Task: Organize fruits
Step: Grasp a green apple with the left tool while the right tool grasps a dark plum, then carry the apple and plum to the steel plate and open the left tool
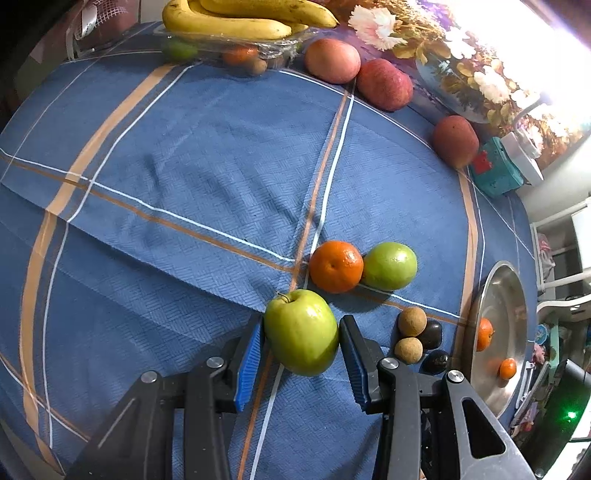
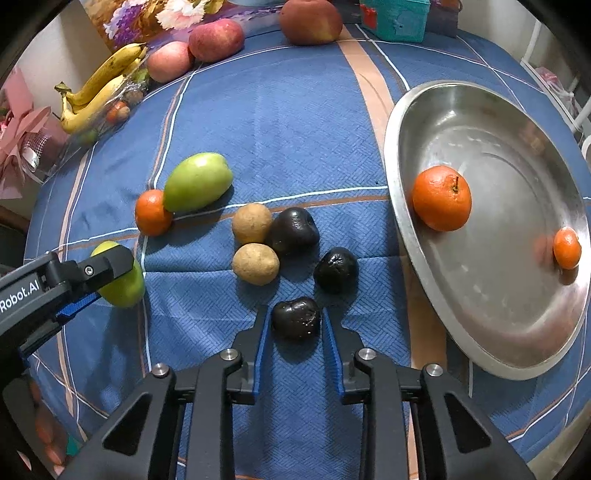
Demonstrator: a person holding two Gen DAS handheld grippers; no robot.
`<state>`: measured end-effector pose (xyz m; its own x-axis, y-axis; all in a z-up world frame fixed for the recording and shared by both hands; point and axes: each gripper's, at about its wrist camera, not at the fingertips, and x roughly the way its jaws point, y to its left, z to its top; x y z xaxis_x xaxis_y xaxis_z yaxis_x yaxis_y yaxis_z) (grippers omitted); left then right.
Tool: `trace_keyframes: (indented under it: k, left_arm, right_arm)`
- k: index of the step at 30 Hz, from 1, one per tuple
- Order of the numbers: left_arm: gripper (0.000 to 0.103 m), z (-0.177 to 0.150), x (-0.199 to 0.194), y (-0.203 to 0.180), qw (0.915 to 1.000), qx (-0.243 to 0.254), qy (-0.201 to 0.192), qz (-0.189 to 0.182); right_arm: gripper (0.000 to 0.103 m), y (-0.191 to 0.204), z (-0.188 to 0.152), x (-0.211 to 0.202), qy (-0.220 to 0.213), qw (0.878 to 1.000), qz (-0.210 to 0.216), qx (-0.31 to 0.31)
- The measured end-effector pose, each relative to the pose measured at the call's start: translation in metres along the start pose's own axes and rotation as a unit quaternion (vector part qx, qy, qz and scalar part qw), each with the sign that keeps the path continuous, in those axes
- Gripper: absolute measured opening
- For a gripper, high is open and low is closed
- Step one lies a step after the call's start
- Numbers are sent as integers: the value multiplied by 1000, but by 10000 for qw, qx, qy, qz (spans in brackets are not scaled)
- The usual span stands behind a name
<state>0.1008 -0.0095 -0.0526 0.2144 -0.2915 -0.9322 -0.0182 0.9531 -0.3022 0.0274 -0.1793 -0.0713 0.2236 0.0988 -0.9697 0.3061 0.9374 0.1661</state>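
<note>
My left gripper (image 1: 301,345) is open around a green apple (image 1: 301,332) that rests on the blue cloth; a small gap shows on each side. It also shows in the right wrist view (image 2: 123,286). My right gripper (image 2: 295,332) is open around a black fruit (image 2: 296,319) on the cloth, its pads close beside it. A steel plate (image 2: 480,317) at the right holds two oranges (image 2: 441,197) (image 2: 567,247). Another orange (image 1: 335,266) and a green fruit (image 1: 390,266) lie just beyond the apple.
Two brown fruits (image 2: 252,222) (image 2: 255,263) and two more black fruits (image 2: 293,230) (image 2: 336,269) lie between the grippers. Red apples (image 1: 384,84), bananas (image 1: 236,18) on a clear tray, a teal box (image 1: 495,170) and a flower picture line the far edge.
</note>
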Motion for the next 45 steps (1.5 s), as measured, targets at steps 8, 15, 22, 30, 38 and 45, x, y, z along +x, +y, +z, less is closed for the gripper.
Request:
trace_keyframes:
  k: [8, 15, 22, 30, 38, 45]
  left_arm:
    - [44, 0, -7, 5, 10000, -67, -62, 6]
    - [44, 1, -18, 7, 9997, -89, -215, -51]
    - [44, -2, -28, -7, 9991, 135, -387, -58]
    - [44, -6, -28, -31, 9979, 459, -465, -42]
    - [44, -28, -24, -85, 9907, 1271, -473, -108]
    - [44, -72, -18, -158, 9643, 2539, -594, -461]
  right_arm:
    - [27, 2, 1, -7, -62, 9996, 265, 95]
    - [27, 12, 5, -31, -426, 9977, 535, -5]
    - [27, 9, 5, -44, -646, 9966, 511, 13]
    - [27, -37, 9, -71, -1047, 9923, 293, 597]
    - [27, -115, 5, -87, -1248, 9793, -387, 1547]
    - [27, -160, -6, -100, -1401, 9642, -789, 2108]
